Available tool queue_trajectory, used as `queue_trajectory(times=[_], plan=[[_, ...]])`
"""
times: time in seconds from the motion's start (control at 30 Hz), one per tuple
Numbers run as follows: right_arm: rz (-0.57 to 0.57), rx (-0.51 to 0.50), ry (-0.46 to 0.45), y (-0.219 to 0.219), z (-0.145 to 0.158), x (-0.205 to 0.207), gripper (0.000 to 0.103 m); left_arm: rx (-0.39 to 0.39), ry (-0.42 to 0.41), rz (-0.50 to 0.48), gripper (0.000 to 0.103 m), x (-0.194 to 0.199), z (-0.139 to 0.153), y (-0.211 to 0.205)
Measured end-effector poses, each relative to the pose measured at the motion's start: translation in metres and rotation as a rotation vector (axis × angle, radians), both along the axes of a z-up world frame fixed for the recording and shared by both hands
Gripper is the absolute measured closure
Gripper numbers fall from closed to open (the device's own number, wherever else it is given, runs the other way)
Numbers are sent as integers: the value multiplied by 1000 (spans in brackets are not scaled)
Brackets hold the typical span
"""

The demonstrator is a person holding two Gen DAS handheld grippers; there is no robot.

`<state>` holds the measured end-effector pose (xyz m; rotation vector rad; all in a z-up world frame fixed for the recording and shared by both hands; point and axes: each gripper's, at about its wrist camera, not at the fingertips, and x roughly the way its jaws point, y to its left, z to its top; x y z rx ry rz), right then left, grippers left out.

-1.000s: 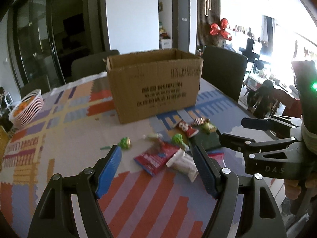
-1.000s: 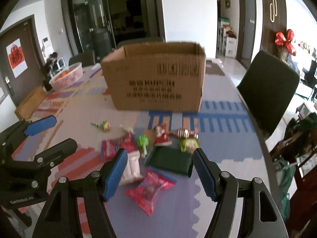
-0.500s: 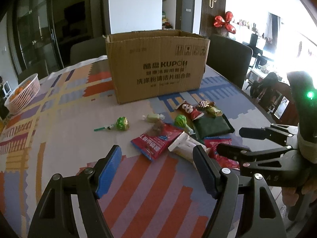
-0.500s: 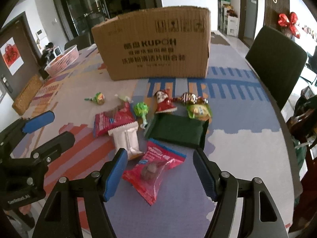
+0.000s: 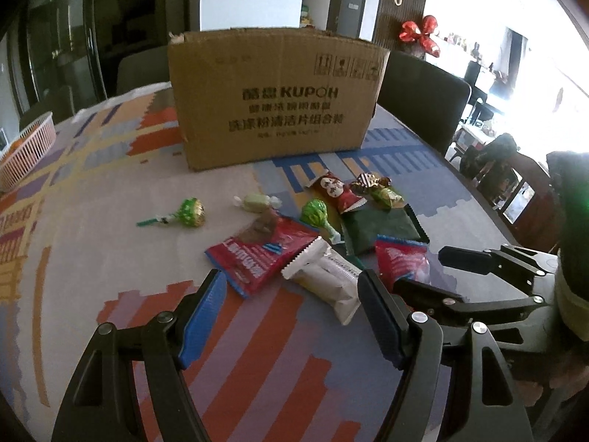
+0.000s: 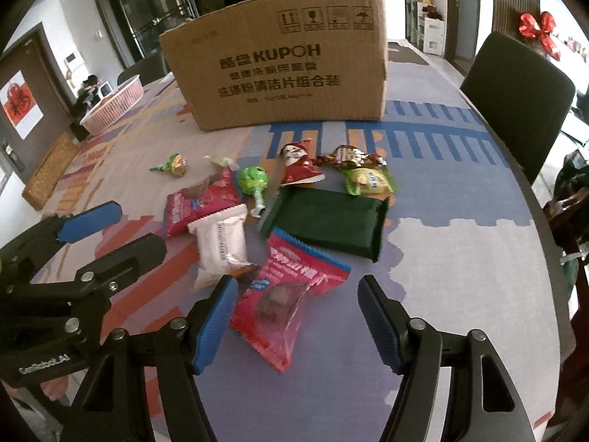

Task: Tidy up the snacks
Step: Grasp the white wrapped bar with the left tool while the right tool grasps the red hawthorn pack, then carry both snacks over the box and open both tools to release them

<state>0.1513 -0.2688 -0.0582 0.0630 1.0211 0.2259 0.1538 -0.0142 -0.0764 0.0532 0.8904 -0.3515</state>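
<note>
Brown cardboard box (image 6: 279, 73) with dark print, dark green packet (image 6: 331, 223), white wrapper (image 6: 221, 245), red-pink pouch (image 6: 287, 294), striped multicolour tablecloth (image 6: 460, 258).

Daylight blows out the window (image 5: 533, 84) at right; fisheye edges bend and darken, with slight softness.

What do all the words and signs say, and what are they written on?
"KUPOH": big brown box, with Chinese lines beneath, too blurred to quote.
Four handling signs: box's top right corner, small.
"GenRobot.AI": left tool.
Red Chinese character: paper on the door, blurred.
Red snack packet and white packet: print too blurred.
</note>
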Motion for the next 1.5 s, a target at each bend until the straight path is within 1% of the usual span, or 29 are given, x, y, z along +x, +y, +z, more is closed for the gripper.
queue_trajectory(times=[0.1,0.27,0.37,0.43,0.53,0.67,0.77,0.8,0.87,0.9,0.97,1.07,1.2,1.5], plan=[[-22,-7,9,-9,-3,1,35,-7,25,3,30,4,-5,-6],[-44,9,29,-23,-10,4,43,-20,76,28,31,12,-15,-17],[-43,20,24,-28,-12,8,43,-38,114,53,34,17,-19,-21],[-37,8,18,-29,-13,10,47,-46,133,69,36,20,-21,-24],[-34,5,18,-33,-14,11,53,-37,146,89,38,23,-24,-30],[-30,21,18,-38,-15,12,59,-6,171,112,46,26,-31,-35],[-30,33,18,-39,-16,13,60,-13,194,122,54,29,-36,-35],[-28,34,17,-39,-15,12,62,-9,190,125,58,29,-36,-35],[-22,33,13,-39,-15,12,64,-2,186,120,63,29,-37,-36],[-19,33,12,-38,-15,12,66,-1,186,119,68,29,-36,-35],[-10,34,10,-36,-15,11,67,-8,191,114,71,28,-36,-34],[-7,35,9,-34,-14,10,67,-16,191,110,71,25,-33,-31],[-5,39,1,-33,-9,7,67,-15,165,99,71,17,-25,-30],[8,47,-54,-28,20,1,67,-34,102,92,71,11,5,-26]])
